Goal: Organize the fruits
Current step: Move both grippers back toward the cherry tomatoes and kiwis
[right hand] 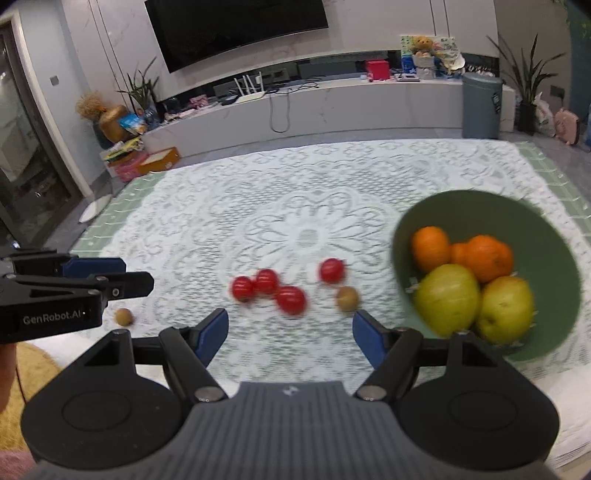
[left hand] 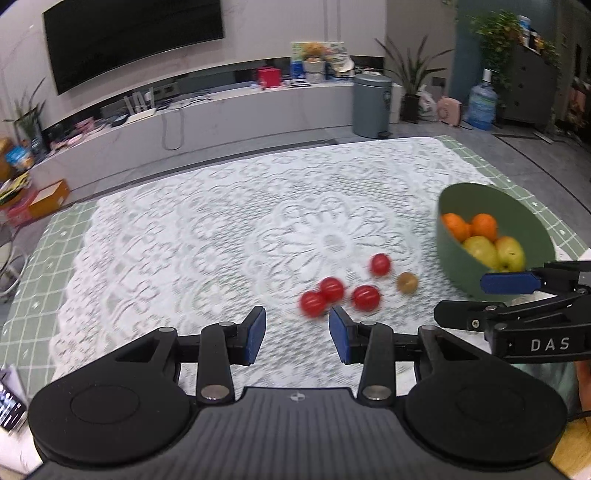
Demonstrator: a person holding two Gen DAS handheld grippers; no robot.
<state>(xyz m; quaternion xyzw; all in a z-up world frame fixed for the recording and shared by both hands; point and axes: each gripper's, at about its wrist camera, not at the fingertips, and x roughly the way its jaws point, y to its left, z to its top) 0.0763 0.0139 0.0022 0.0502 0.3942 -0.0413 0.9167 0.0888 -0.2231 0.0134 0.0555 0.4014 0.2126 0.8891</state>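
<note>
Fruit, loose: four small round red tomatoes in a cluster near the middle of the white lace tablecloth, three close together and one red tomato a little apart on the bowl's side. Small brown round fruit, possibly a longan; blur prevents a firm call; lying between the tomatoes and the bowl. Second brown round fruit well apart, near the left gripper's fingers.

Fruit, stowed: deep green round bowl at the table's right side, holding two orange citrus fruits toward the back and two yellow-green apples in front, all touching.

Left gripper: black frame, blue pads, fingers apart with nothing between them, hovering just short of the tomato cluster.

Right gripper: same build, fingers spread wide and empty, right finger beside the bowl's near wall.

Background: dark wall-mounted television, grey pedal bin.
</note>
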